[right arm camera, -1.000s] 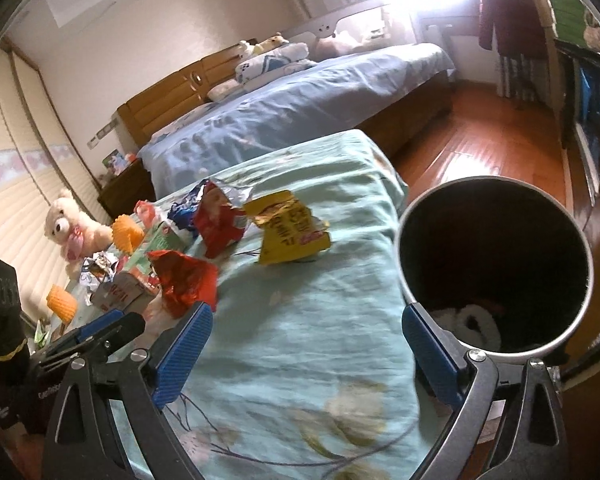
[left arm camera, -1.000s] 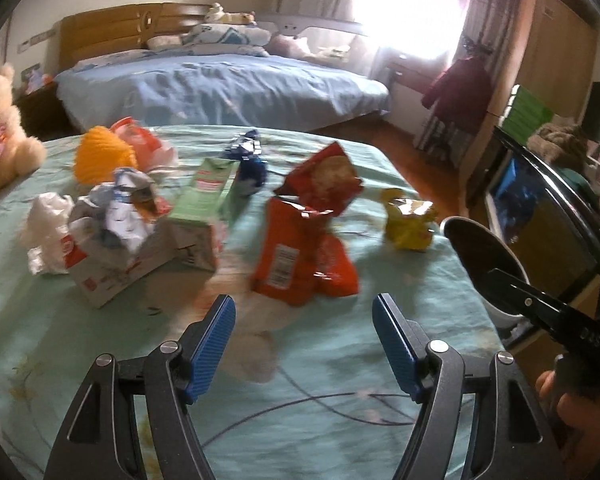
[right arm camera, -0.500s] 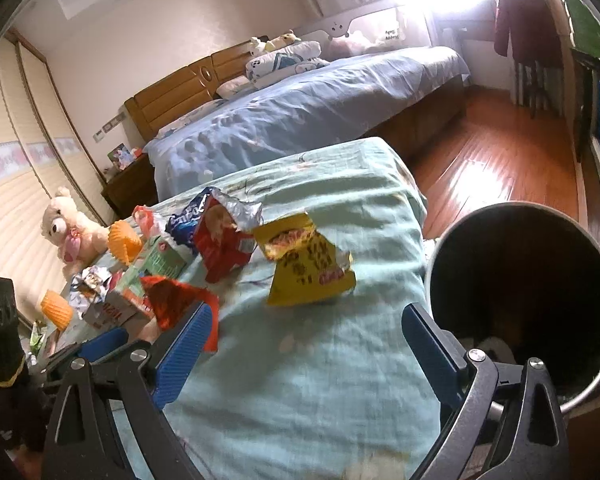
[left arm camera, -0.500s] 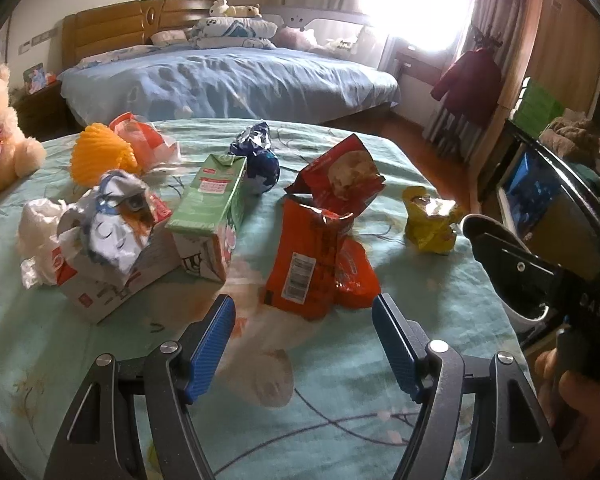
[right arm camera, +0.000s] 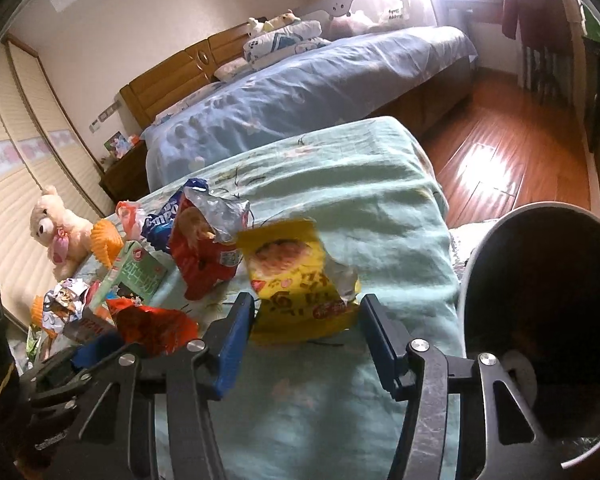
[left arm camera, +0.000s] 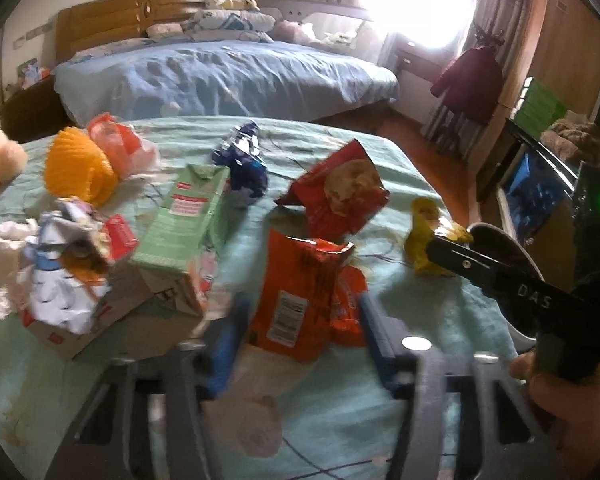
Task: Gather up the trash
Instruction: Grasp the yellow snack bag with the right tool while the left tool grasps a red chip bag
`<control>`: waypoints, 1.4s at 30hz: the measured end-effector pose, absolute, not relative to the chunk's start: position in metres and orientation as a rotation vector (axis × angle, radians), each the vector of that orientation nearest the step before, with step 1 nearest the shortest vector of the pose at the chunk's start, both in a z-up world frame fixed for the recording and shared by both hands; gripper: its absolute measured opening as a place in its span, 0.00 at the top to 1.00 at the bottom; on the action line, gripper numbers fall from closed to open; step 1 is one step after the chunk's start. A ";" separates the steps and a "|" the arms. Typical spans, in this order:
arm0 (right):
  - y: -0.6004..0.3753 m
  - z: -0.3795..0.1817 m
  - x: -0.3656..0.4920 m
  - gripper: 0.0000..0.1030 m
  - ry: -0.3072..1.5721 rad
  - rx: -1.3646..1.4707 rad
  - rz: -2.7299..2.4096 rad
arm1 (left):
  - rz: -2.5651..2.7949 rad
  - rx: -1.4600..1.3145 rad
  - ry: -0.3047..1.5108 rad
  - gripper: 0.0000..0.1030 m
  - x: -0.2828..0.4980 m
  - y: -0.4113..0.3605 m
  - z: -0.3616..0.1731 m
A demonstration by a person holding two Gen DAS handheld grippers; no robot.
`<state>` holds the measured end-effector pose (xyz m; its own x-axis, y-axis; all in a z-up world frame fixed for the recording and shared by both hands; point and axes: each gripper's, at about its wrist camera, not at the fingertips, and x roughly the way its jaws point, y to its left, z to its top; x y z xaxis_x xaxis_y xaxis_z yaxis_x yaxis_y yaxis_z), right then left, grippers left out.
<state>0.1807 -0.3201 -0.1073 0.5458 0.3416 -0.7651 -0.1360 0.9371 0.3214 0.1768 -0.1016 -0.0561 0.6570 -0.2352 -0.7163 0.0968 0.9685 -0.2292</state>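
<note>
Table: the round table under its mint-green cloth carries all the litter; it now fills more of both views than a second ago, because I have brought both claws in low over it.
Bin: the dark round bin stands off the table's right edge, just right of my right claw, and has slid toward the right border of that view.
Orange snack bag: the torn orange bag stands at the near middle, between my left claw's blue pads, where a second ago it sat well ahead of them.
Yellow snack bag: the crumpled yellow bag lies at the near right of the table, between my right claw's pads.
Left claw: my left claw has just been narrowing around the orange bag; blur hides whether the pads press it, so I cannot tell.
Right claw: my right claw has just been narrowing too; its pads stand either side of the yellow bag's lower edge, not yet squeezing it.
Meaning: I judge two pickups are about to land; the carton, red bag and wrappers farther left remain uncollected.
</note>
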 end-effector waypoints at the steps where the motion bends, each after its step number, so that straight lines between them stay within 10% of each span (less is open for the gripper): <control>1: -0.320 -0.107 0.180 0.48 0.950 0.235 0.289 | -0.202 -0.175 0.842 0.75 0.178 -0.103 -0.058; 26: -0.374 -0.068 0.114 0.56 0.856 0.297 0.242 | -0.338 -0.125 0.806 0.93 0.148 -0.142 -0.038; 31: -0.387 -0.066 0.105 0.56 0.852 0.309 0.222 | -0.279 -0.100 0.795 0.89 0.144 -0.139 -0.035; 35: -0.391 -0.066 0.102 0.56 0.851 0.321 0.220 | -0.197 -0.092 0.782 0.67 0.145 -0.132 -0.037; 42: -0.392 -0.069 0.101 0.56 0.850 0.340 0.216 | -0.235 -0.087 0.873 0.76 0.171 -0.147 -0.060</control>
